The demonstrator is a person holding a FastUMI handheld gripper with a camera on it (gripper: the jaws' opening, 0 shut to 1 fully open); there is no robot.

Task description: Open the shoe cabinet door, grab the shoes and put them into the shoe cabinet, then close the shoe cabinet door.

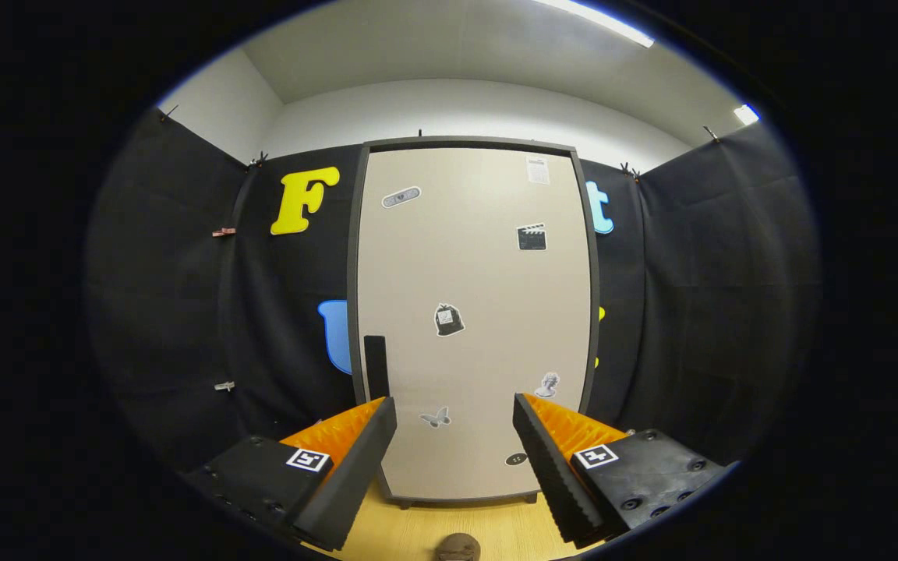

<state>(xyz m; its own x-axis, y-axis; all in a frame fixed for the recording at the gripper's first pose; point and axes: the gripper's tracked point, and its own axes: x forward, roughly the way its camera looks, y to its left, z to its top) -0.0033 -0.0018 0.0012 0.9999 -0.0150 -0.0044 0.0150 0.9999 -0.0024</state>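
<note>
Facing: shoe cabinet (472,327), upright beyond the fingers, on a wooden floor (418,530).
Door (480,273): closed, pale, with small stickers; dark handle (376,366) near its left edge.
Gripper (455,413): fingers spread wide, holding nothing.
Shoe (457,548): brown, on the floor between the fingers, barely seen.

One cabinet (472,312), seven stickers (449,319), one shoe (457,548)
</note>
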